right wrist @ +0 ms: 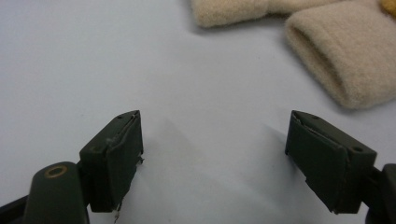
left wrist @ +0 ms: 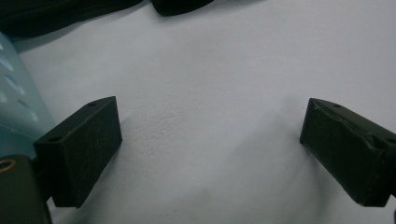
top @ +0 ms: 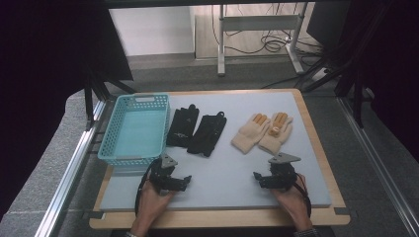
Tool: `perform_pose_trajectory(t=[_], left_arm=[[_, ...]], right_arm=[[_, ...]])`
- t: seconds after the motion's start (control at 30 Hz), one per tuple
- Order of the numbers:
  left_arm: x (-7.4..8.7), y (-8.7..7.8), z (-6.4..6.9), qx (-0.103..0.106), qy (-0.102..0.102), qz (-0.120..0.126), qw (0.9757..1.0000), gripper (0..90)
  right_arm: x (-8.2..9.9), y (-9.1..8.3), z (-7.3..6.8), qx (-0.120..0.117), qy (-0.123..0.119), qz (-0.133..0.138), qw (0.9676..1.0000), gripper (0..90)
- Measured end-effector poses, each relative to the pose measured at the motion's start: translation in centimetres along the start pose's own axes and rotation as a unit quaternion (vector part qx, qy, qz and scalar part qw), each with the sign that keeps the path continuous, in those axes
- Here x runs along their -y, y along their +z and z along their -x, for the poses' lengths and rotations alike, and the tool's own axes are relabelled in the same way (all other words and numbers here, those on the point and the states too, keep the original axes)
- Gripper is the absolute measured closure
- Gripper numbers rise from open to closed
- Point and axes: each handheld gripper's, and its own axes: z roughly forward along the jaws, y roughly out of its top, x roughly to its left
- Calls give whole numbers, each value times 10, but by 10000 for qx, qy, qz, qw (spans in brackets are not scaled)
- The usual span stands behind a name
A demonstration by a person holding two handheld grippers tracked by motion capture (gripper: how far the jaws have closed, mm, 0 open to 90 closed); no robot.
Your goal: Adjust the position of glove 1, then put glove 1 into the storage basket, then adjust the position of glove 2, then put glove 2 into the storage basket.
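Two black gloves (top: 197,129) lie side by side at the middle of the grey mat, and their cuffs (left wrist: 70,11) edge the top of the left gripper view. To their right lie two beige knit gloves (top: 262,132) with orange fingertips; their cuffs (right wrist: 336,60) sit ahead of the right jaws. My left gripper (top: 184,180) rests near the front of the mat below the basket, open and empty (left wrist: 210,149). At the front right, my right gripper (top: 258,177) is open too, with bare mat between its jaws (right wrist: 212,158).
A turquoise plastic basket (top: 116,133) stands empty at the mat's left side; its wall (left wrist: 18,107) is close to the left jaw. The mat lies on a wooden board (top: 316,143). Metal rails run along both table sides.
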Motion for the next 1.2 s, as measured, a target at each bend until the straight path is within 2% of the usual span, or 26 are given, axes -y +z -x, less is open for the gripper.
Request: perform_pose_trajectory(t=[0.2,0.6,1.2], left_arm=[[0,0,0,4,-2,-2,10000,57],[0,0,0,5,-5,3,10000,60],[0,0,0,-2,-16,18,10000,63]], right_arm=[[0,1,-1,-17,-43,-39,10000,140],[0,1,-1,28,-19,-57,10000,117],[-1,1,0,-6,14,-69,10000,124]])
